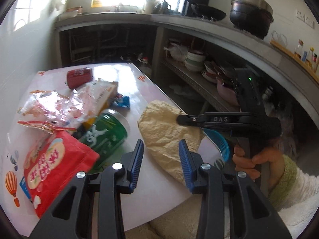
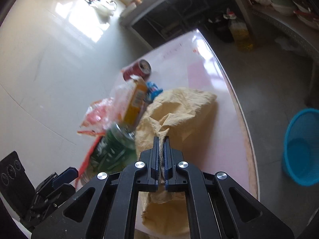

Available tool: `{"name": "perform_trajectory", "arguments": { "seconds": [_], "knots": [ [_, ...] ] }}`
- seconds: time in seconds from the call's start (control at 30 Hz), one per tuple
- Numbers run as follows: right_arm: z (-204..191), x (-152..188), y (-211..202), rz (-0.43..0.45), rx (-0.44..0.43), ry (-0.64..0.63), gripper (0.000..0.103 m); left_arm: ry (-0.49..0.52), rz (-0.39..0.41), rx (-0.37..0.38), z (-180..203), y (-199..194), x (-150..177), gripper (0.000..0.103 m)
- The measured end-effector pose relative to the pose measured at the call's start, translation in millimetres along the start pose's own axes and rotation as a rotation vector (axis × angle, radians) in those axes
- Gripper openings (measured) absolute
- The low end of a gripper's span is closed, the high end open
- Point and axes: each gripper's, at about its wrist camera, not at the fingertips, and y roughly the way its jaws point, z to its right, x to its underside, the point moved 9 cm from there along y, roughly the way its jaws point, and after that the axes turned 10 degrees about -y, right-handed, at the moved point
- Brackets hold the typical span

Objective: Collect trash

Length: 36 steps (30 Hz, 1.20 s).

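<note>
The crumpled tan paper (image 2: 185, 107) is being pinched by the right gripper (image 2: 161, 139), whose jaws are clenched on a raised fold so that the whole sheet can be lifted in one piece rather than scraped along the table (image 2: 199, 69). The paper is lying along the table's right edge, just above the blue basket (image 2: 301, 145) that is standing on the floor beside that edge; the basket is judged to be where the trash is meant to go.

The left gripper (image 1: 161, 155) is being held part open with nothing between its blue pads (image 1: 184, 159), over the table's near edge between the paper and the green can (image 1: 107, 133). It is probably being readied for the next item.

The rest of the litter is being left piled toward the table's left edge: a red snack packet (image 1: 57, 165), clear plastic wrappers (image 1: 53, 107), a yellow carton (image 2: 135, 101), a small blue wrapper (image 1: 122, 101) and a red can (image 2: 137, 69) nearer the far edge. The green can is lying on its side, touching the carton, so it may roll if nudged.
</note>
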Motion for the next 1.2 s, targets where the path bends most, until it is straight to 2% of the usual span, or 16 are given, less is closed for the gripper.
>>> {"name": "perform_trajectory", "arguments": {
  "seconds": [0.1, 0.23, 0.43, 0.47, 0.53, 0.57, 0.6, 0.73, 0.8, 0.87, 0.97, 1.2],
  "knots": [
    [10.4, 18.8, -1.4, -0.047, -0.024, 0.051, 0.003, 0.094, -0.074, -0.002, 17.0, 28.5, 24.5, 0.036],
    [16.1, 27.7, -8.0, -0.086, -0.062, 0.090, 0.003, 0.175, -0.117, -0.031, 28.5, 60.1, 45.0, 0.036],
    [24.7, 53.0, -6.5, -0.214, -0.035, 0.083, 0.007, 0.153, -0.186, -0.049, 21.5, 87.9, 63.1, 0.035],
    [23.0, 53.6, -8.1, -0.218, -0.032, 0.059, 0.012, 0.152, -0.187, -0.049, 21.0, 89.8, 63.1, 0.034],
    [21.1, 51.1, -14.2, -0.218, -0.013, 0.005, 0.030, 0.153, -0.187, -0.045, 20.4, 89.5, 63.5, 0.034],
    [20.0, 46.0, -19.5, -0.204, -0.002, -0.024, 0.044, 0.153, -0.188, -0.043, 20.1, 89.5, 64.2, 0.034],
    [17.8, 38.2, -24.6, -0.178, 0.009, -0.053, 0.050, 0.152, -0.189, -0.041, 20.1, 89.1, 64.4, 0.034],
    [9.3, 3.6, -35.5, -0.082, 0.000, -0.106, 0.057, 0.153, -0.189, -0.040, 20.2, 88.7, 63.5, 0.034],
    [5.4, -6.0, -27.5, -0.072, -0.017, -0.122, 0.067, 0.148, -0.186, -0.037, 21.1, 90.0, 62.3, 0.034],
    [6.8, -4.5, -11.1, -0.111, -0.027, -0.114, 0.067, 0.139, -0.181, -0.032, 20.5, 88.8, 62.2, 0.034],
    [11.7, 17.8, 14.5, -0.239, -0.053, -0.074, 0.068, 0.116, -0.172, -0.016, 17.3, 88.2, 61.8, 0.034],
    [-2.9, 37.5, 10.8, -0.307, -0.177, -0.030, 0.070, 0.107, -0.128, 0.013, 14.0, 87.8, 59.2, 0.034]
  ]
}}
